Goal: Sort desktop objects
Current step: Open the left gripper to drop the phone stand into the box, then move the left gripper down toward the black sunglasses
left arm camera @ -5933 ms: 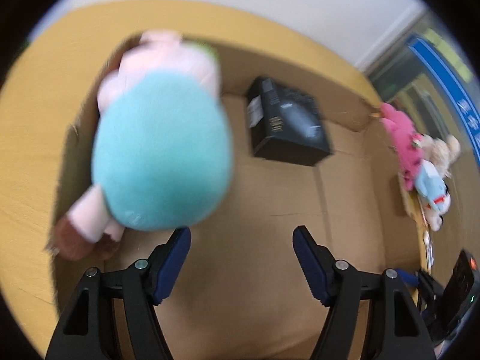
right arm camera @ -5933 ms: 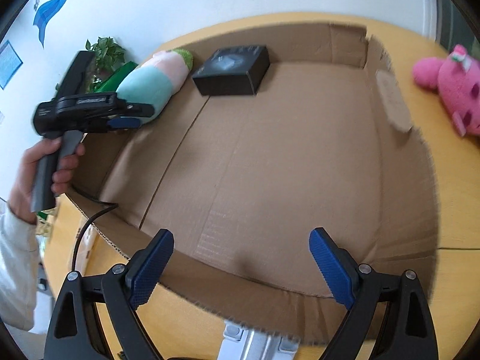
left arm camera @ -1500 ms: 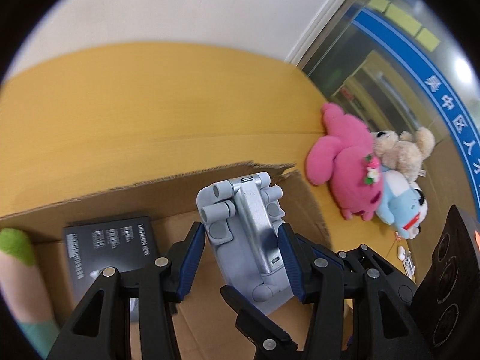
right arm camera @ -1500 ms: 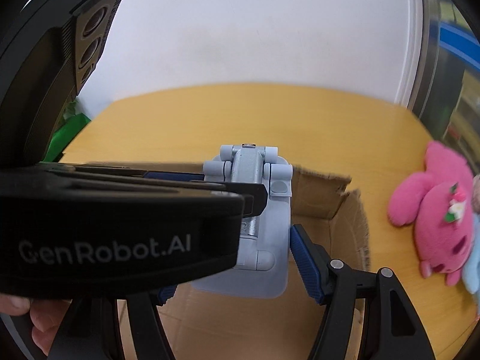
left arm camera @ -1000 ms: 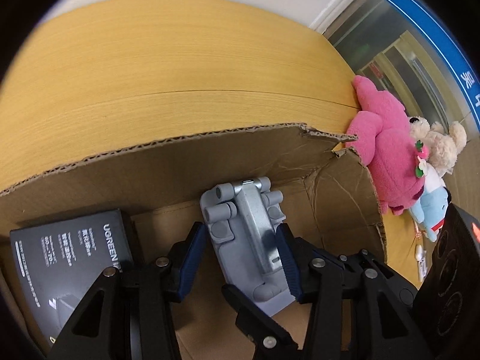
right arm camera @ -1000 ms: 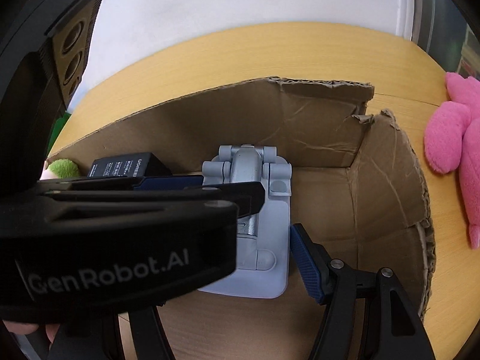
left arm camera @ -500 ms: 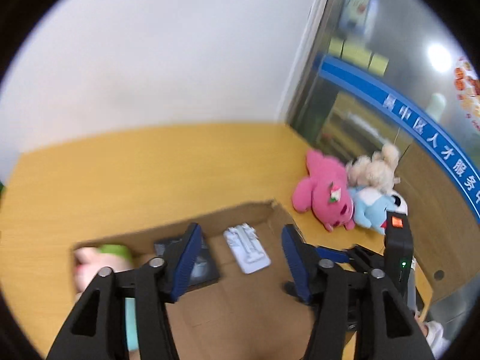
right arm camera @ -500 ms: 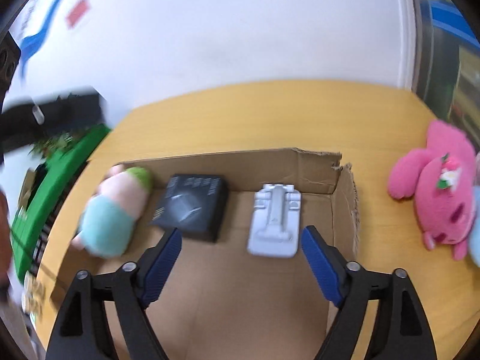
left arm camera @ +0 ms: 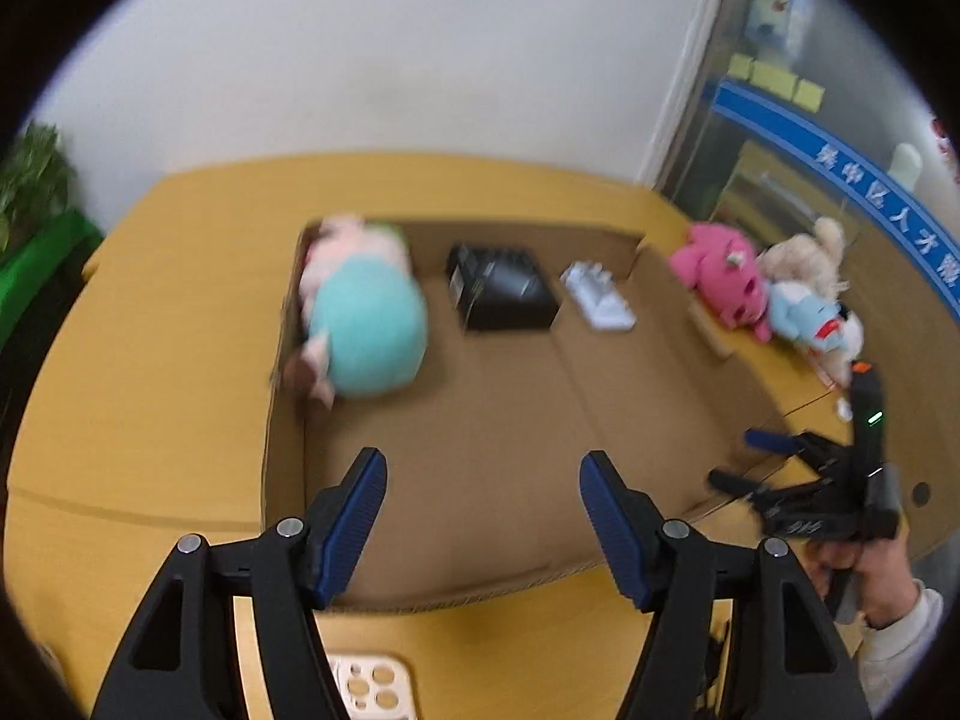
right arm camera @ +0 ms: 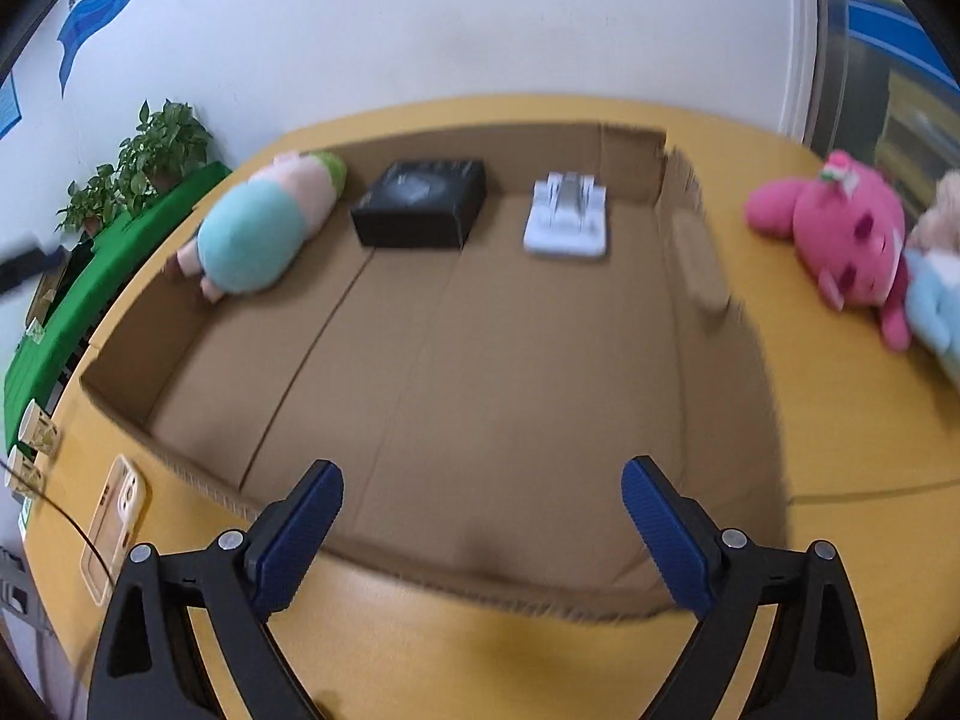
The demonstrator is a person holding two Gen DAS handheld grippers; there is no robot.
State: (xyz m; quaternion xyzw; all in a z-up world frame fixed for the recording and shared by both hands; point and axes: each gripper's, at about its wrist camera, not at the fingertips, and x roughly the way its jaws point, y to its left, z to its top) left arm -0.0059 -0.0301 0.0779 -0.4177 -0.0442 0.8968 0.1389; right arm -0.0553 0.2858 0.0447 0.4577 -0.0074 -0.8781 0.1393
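Both grippers are held above the near edge of a shallow brown cardboard box (right arm camera: 456, 360) on the yellow wooden table (right arm camera: 840, 420) — the left gripper (left arm camera: 483, 516) and right gripper (right arm camera: 483, 531) are opening, with nothing between their jaws. Along the box's far wall are laid a teal-and-pink plush toy (right arm camera: 258, 234), a black rectangular carton (right arm camera: 420, 201) and a light-grey folding stand (right arm camera: 567, 216).

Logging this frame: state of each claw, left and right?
Left claw: opening, nothing between its fingers.
Right claw: opening, nothing between its fingers.
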